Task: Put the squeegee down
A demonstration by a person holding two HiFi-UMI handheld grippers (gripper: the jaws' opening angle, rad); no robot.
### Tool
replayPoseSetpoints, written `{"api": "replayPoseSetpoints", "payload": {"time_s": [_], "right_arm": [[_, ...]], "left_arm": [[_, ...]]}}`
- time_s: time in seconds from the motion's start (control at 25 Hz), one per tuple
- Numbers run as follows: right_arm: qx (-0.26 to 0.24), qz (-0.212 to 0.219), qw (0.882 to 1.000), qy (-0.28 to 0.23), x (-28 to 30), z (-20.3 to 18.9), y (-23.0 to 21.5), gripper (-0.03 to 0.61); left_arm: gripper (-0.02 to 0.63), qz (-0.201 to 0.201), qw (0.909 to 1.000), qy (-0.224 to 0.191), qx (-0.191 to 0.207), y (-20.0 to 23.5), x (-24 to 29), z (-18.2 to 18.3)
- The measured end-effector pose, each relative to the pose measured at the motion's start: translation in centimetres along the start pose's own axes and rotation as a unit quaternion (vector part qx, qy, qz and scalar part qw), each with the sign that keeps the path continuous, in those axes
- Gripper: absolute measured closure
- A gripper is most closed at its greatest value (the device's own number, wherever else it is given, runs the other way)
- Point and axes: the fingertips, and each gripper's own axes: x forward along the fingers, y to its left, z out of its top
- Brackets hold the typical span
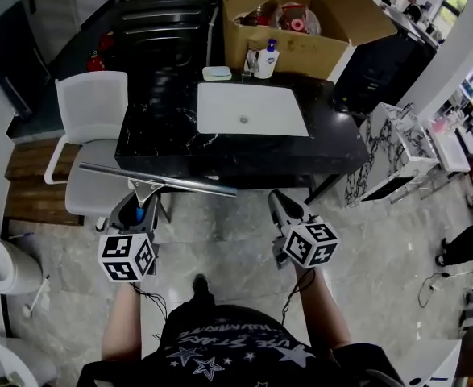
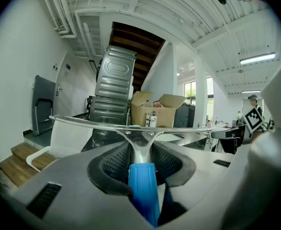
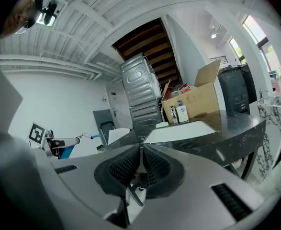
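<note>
The squeegee [image 1: 151, 180] has a long metal blade bar and a blue handle [image 2: 142, 186]. My left gripper [image 1: 139, 206] is shut on that handle, with the metal neck between its black pads. The blade lies level across the left gripper view, in the air just short of the front edge of the black marble table [image 1: 163, 139]. My right gripper [image 1: 276, 200] hovers over the floor in front of the table's right half. Its jaws meet at the tips, with nothing in them, in the right gripper view [image 3: 141, 150].
A white sink basin [image 1: 248, 107] is set in the table top. Behind it stand a soap bottle [image 1: 267, 59] and an open cardboard box [image 1: 300, 51]. A white chair [image 1: 91, 111] stands at the table's left, a white marble side table [image 1: 397, 147] at the right.
</note>
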Motion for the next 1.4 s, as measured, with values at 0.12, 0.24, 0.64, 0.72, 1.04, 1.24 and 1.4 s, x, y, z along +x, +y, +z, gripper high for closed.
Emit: {"api": "replayPoseSetpoints", "payload": {"time_s": [0.12, 0.24, 0.64, 0.72, 1.04, 1.24, 1.4], "right_arm": [[-0.001, -0.005, 1.000, -0.003, 2.8, 1.2, 0.2, 0.523], [-0.003, -0.009, 1.000, -0.005, 5.5, 2.2, 0.6, 0.523], [0.003, -0.019, 1.000, 0.005, 10.1, 2.1, -0.2, 0.523], [0.005, -0.018, 1.000, 0.006, 10.9, 2.1, -0.8, 0.523], [0.012, 0.014, 1.000, 0.005, 17.9, 4.1, -4.2, 0.523], [0.005, 0.039, 0.999, 0.011, 24.5, 6.8, -7.6, 0.523], [-0.003, 0.051, 0.999, 0.013, 29.3, 9.0, -10.4, 0.523]], "left_arm": [[0.448, -0.006, 1.0000, -0.003, 0.003, 2.2, 2.3, 1.3], [0.449, -0.010, 0.9999, -0.001, 0.001, 4.1, 4.3, 1.9], [0.449, -0.022, 0.9996, 0.015, -0.002, 6.9, 9.3, 1.6], [0.449, -0.021, 0.9996, 0.018, -0.002, 7.0, 10.3, 1.7], [0.449, -0.003, 0.9999, 0.015, 0.003, 8.1, 16.2, 3.3], [0.449, 0.015, 0.9997, 0.015, 0.010, 9.9, 22.1, 5.0], [0.448, 0.023, 0.9996, 0.012, 0.011, 11.3, 26.5, 6.0]]}}
